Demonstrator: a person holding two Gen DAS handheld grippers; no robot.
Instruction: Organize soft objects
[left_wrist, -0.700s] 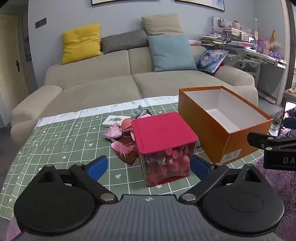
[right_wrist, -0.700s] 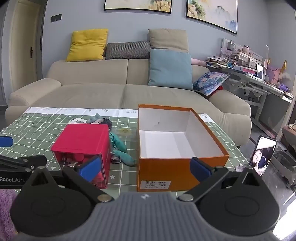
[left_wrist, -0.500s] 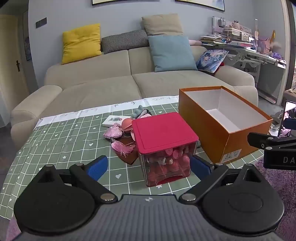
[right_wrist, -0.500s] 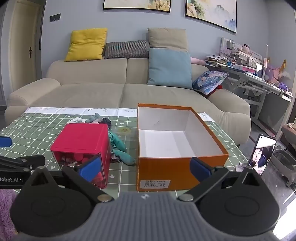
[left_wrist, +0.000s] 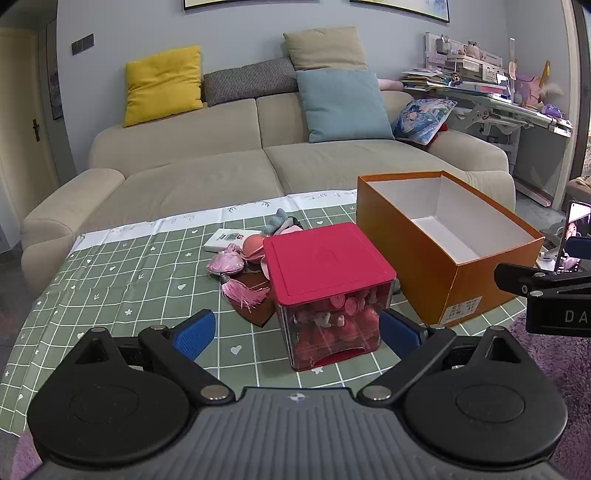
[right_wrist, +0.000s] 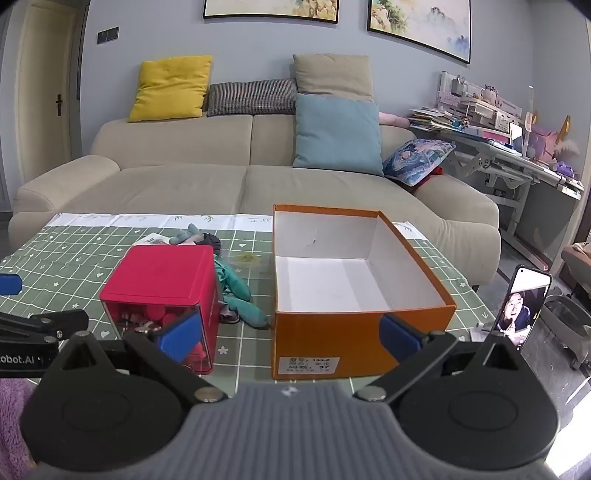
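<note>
Both tools are held low at the near edge of the desk (left_wrist: 110, 280), which is covered by a green grid-printed cloth with small hearts and stars. The left tool (left_wrist: 297, 330) is spread wide with nothing between its blue pads; the red-lidded box (left_wrist: 325, 280) is seen between and just beyond them, not touched. The right tool (right_wrist: 288, 334) is likewise spread wide and empty, facing the orange box (right_wrist: 354, 332).

The red-lidded box is a cube with clear plastic walls and a flat, smooth lid; small red and pink pieces are packed inside. A narrow strip of cloth is left between it and the orange box, a rectangular cardboard carton, open on top, white inside, with a label on its near wall.

The soft objects are gathered behind and beside the red-lidded box: a pink tasselled pouch (left_wrist: 227, 264) with a fringed tail, a rounded peach piece (left_wrist: 253, 245), a grey plush (left_wrist: 277, 221) farther back, and a floppy teal plush (right_wrist: 236, 291) lying in the gap toward the orange box. A small white card (left_wrist: 227, 238) is laid flat near them.

Open cloth is seen to the left of the pile, out to the desk's left edge. Past the far edge a beige sofa (right_wrist: 221, 177) is set. A phone (right_wrist: 522, 308) is propped upright off the desk's right side.
</note>
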